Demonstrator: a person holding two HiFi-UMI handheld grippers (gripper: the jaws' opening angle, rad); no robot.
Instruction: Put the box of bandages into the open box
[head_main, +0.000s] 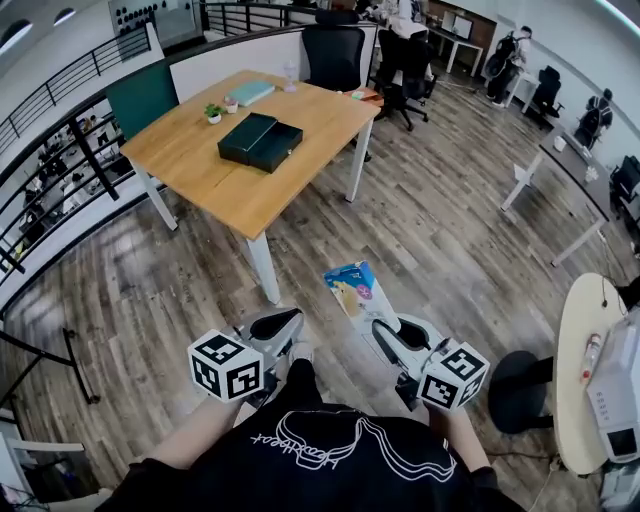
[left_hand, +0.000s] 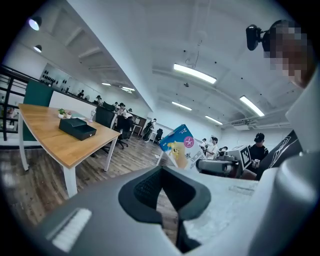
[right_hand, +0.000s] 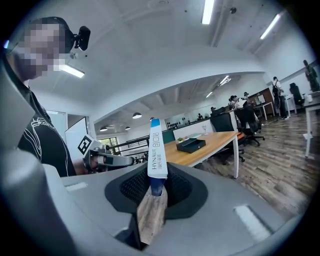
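The box of bandages (head_main: 352, 288), blue and white with a cartoon print, is held upright over the wood floor by my right gripper (head_main: 385, 325), which is shut on its lower end. Along the right gripper's jaws, the box (right_hand: 156, 150) shows its narrow edge between the pads. The open box (head_main: 261, 141), black with its lid beside it, lies on the wooden table (head_main: 190, 165) well ahead, and appears again far off as the open box (right_hand: 191, 145). My left gripper (head_main: 280, 322) hangs low by my body, shut and empty; its jaws meet at the tip (left_hand: 160, 170).
A small potted plant (head_main: 213, 113) and a teal notebook (head_main: 250, 92) share the table. Black office chairs (head_main: 333, 55) stand behind it. The table's white leg (head_main: 265, 268) is nearest me. A round white table (head_main: 585, 370) is on my right, a railing (head_main: 60, 110) on the left.
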